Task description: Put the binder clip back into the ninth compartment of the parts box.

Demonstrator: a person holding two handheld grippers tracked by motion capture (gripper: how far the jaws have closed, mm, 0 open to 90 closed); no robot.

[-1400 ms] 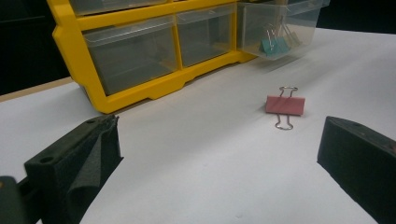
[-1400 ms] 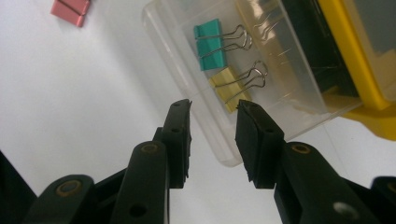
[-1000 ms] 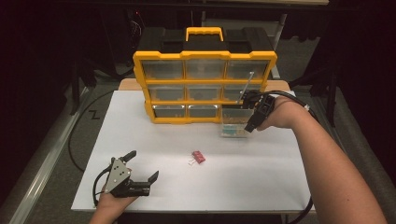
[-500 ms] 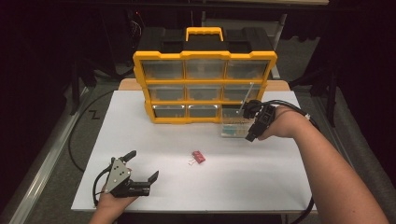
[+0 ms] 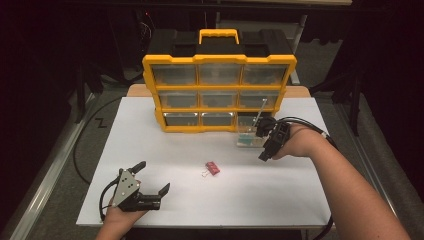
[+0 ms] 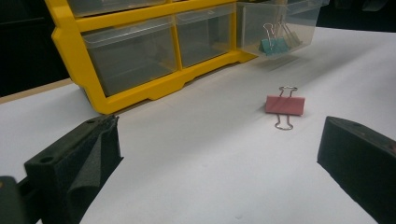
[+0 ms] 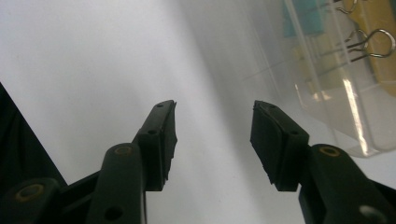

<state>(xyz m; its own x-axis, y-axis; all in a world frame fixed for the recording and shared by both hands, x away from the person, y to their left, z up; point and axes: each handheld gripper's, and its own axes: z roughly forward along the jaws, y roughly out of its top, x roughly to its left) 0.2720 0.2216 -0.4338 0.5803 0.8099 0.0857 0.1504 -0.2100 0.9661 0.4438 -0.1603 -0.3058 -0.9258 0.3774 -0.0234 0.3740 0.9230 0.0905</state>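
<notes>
Right gripper (image 5: 263, 148): lower than a second ago, tilted down beside the clear drawer (image 5: 248, 141); its jaws have just been opening, nothing between them.
Left gripper (image 5: 152, 181): unmoved, jaws wide, empty, lying level.
Pink binder clip (image 5: 212, 168): ahead of left gripper, apart.

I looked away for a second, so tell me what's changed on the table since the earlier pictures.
The right gripper has dropped lower toward the table beside the clear drawer, and its jaws have just been opening, with nothing between them. The left gripper, the pink binder clip and the yellow organizer stayed where they were.
</notes>
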